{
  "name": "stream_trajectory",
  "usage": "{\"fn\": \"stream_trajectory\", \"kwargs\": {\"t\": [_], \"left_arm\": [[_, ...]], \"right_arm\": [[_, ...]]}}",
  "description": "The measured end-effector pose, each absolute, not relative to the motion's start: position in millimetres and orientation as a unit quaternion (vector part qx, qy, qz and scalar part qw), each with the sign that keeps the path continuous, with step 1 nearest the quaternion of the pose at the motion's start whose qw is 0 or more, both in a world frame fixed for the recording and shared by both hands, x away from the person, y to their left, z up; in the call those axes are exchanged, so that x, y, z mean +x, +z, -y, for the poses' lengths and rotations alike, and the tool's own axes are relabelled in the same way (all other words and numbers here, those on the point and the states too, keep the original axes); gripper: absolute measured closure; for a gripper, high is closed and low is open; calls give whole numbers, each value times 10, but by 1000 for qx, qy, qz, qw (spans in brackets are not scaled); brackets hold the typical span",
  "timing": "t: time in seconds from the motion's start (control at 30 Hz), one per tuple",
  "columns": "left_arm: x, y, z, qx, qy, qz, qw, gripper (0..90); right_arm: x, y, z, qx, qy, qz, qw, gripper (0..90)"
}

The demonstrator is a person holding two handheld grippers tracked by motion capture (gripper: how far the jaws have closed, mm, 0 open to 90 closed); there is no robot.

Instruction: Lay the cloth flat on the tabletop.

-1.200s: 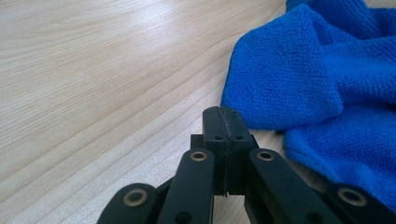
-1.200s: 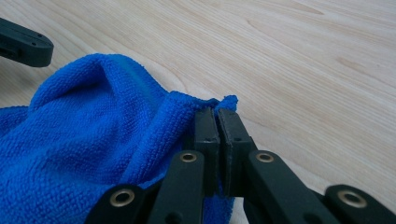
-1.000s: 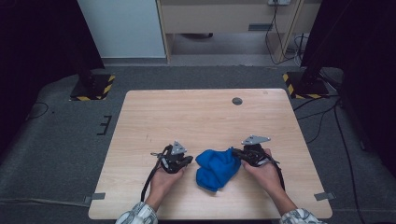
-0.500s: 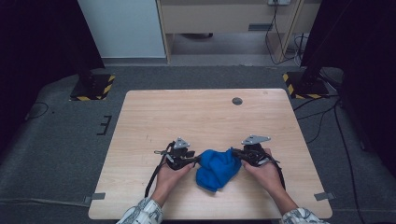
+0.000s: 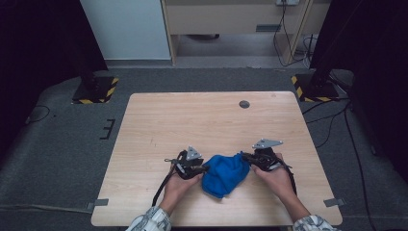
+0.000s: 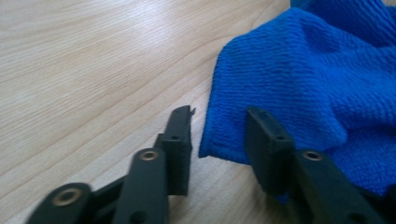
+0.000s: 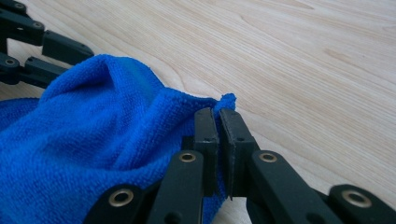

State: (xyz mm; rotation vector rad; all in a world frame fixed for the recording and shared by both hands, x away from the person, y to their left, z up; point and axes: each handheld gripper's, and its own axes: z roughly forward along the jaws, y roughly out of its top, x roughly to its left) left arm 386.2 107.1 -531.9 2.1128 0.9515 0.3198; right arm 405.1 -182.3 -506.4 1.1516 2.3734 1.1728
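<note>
A crumpled blue cloth (image 5: 223, 174) lies on the wooden table (image 5: 192, 120) near its front edge, between my two grippers. My left gripper (image 5: 204, 168) is at the cloth's left edge. Its jaws stand apart and have just been closing. In the left gripper view, a corner of the cloth (image 6: 303, 84) lies between them (image 6: 219, 116), with one jaw over the cloth and the other over bare wood. My right gripper (image 5: 245, 157) is shut on the cloth's right edge. In the right gripper view, the pinched hem (image 7: 226, 100) pokes out past the jaws (image 7: 217, 114).
A small dark round grommet (image 5: 244, 104) sits in the table's far right part. Bare wood spreads behind and to the left of the cloth. Black stands with yellow-striped bases (image 5: 95, 89) flank the table on the grey floor.
My left gripper has slid right and slightly down, up to the cloth's left edge. The right gripper has kept still, holding the cloth.
</note>
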Motion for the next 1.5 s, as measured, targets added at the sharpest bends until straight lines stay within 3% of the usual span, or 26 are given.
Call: {"fn": "stream_trajectory", "kwargs": {"t": [0.13, 0.27, 1.5], "left_arm": [[3817, -5300, -1013, 841, 126, -364, 380, 800], [3828, -5302, -1039, 832, 107, -383, 388, 873], [3888, -4365, -1503, 790, 156, -376, 458, 881]], "right_arm": [[4038, -5070, 1855, 401, 402, -813, 126, 864], [4025, -5043, 1847, 398, 408, -812, 127, 868], [3964, -4260, 1867, 355, 474, -790, 159, 875]]}}
